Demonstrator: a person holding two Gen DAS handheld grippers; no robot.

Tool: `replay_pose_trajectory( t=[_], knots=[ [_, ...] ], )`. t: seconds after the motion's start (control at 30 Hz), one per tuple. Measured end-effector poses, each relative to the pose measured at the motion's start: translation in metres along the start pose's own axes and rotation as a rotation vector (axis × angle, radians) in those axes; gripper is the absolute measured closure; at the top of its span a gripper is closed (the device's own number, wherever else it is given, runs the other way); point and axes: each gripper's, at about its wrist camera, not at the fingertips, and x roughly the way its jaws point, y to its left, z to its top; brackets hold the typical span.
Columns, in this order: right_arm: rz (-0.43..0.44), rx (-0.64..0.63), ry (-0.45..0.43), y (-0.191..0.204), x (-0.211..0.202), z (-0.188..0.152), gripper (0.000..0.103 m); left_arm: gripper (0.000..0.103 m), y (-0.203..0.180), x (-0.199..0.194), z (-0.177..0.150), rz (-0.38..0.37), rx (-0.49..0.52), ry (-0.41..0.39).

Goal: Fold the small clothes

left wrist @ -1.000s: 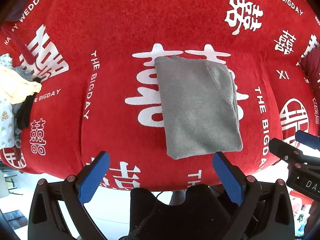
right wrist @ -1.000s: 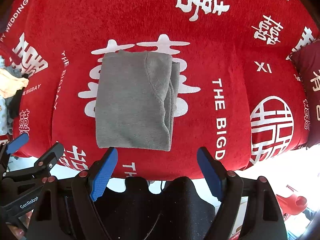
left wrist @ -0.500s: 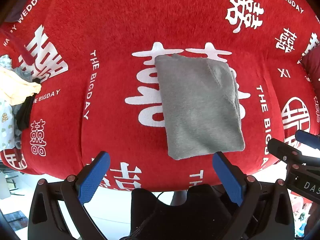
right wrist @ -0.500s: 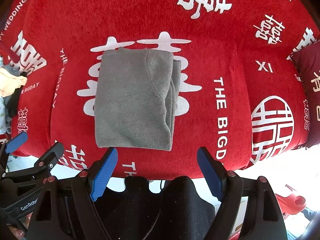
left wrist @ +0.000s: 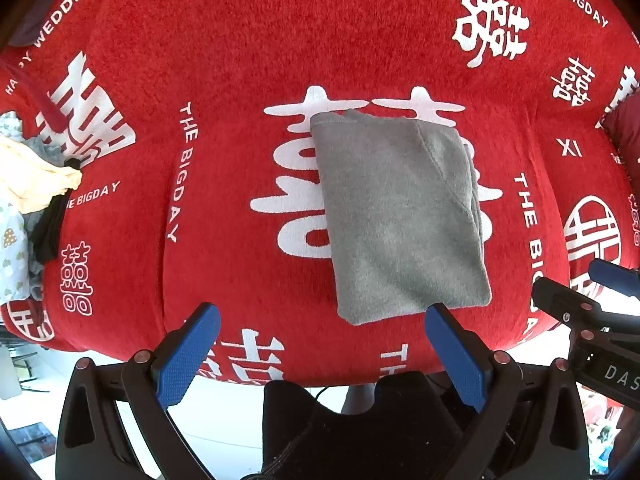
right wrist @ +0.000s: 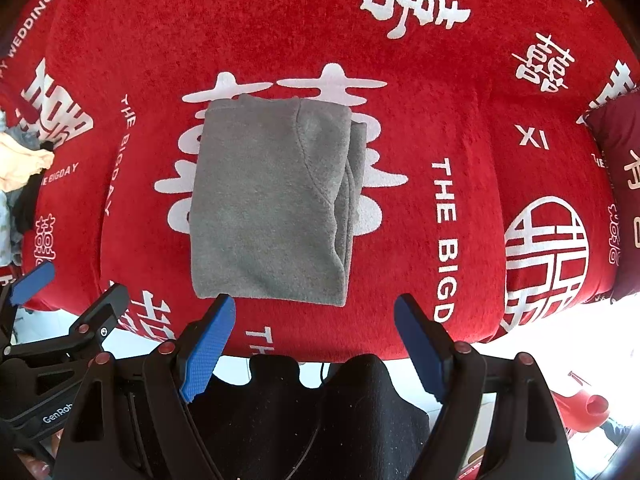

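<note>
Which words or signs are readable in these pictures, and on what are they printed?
"THE BIGDAY": red blanket, white print.
"WEDDING": blanket, far left edge.
"XI": blanket, right side.
Large white Chinese wedding characters: blanket.
"GenRob", cut off: left hand-held gripper.
"DAS", cut off: right hand-held gripper.

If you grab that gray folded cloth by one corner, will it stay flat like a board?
Probably not. The gray cloth looks like soft fleece, folded in loose layers on the red blanket, so it would likely droop and unfold. It seems light, and fuzzy rather than slippery.

Plain grey folded fleece garment [right wrist: 268, 204], red plush cover [right wrist: 460, 60] printed with white double-happiness characters and English lettering, blue textured gripper pads [right wrist: 208, 344], pale yellow, black and patterned clothes pile [left wrist: 24, 200] far left
</note>
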Motion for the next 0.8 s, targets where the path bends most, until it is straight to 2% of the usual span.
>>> replay_pose_trajectory(
  t=[0.6, 0.8],
  knots=[
    [0.0, -0.004, 0.0, -0.0002, -0.0001, 0.0021, 0.019, 0.001, -0.001, 0.004, -0.0001, -0.009, -0.014, 0.008],
    [-0.002, -0.001, -0.002, -0.0008, 0.0, 0.0015, 0.019, 0.001, 0.0009, -0.0008, 0.0011, -0.039, -0.022, -0.025]
  ],
)
